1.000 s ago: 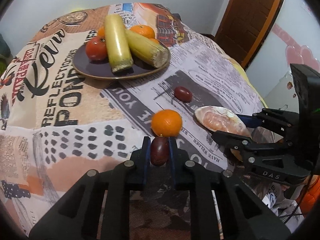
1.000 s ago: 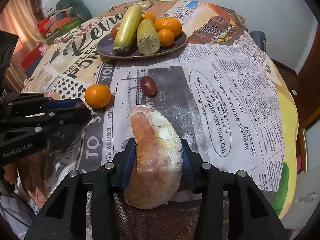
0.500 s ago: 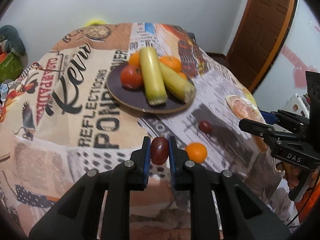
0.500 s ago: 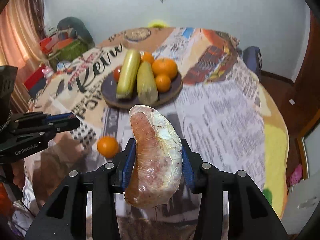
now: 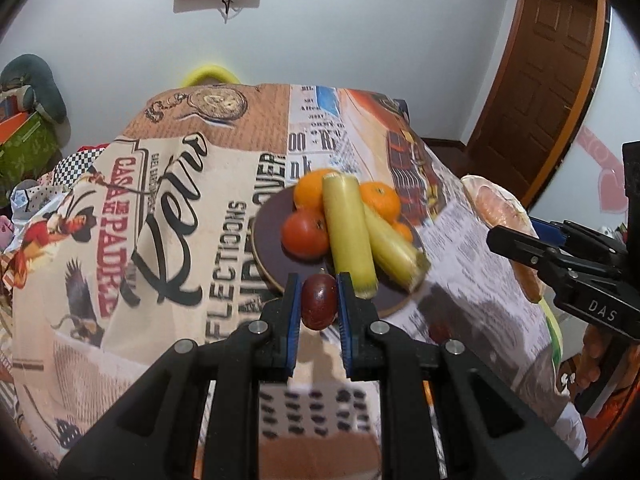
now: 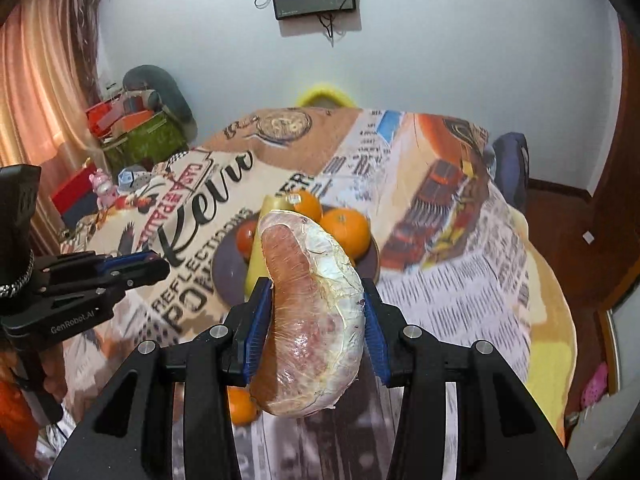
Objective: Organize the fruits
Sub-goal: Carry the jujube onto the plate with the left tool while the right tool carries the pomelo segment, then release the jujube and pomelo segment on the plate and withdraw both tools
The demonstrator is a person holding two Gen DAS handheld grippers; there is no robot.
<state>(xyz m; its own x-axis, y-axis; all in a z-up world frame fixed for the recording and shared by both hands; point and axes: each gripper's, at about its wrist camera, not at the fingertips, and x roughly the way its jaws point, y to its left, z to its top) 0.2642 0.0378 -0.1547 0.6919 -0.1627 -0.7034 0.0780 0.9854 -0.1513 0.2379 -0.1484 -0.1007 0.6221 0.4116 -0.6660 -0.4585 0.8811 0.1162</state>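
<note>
Two hand-held grippers were raised above the cloth-covered table [image 5: 168,216]. The left gripper [image 5: 319,300] was clamped on a dark red grape [image 5: 319,300], held off the table just at 6 o'clock of the dark plate [image 5: 272,248]. The plate carried two corn cobs [image 5: 349,232], a tomato [image 5: 305,233] and oranges [image 5: 380,199]. The right gripper [image 6: 311,320] was clamped on a wrapped pomelo segment [image 6: 311,308], also off the table, which hid part of the plate in the right wrist view. One loose orange [image 6: 240,406] lay on the cloth at 7 o'clock below that segment.
</note>
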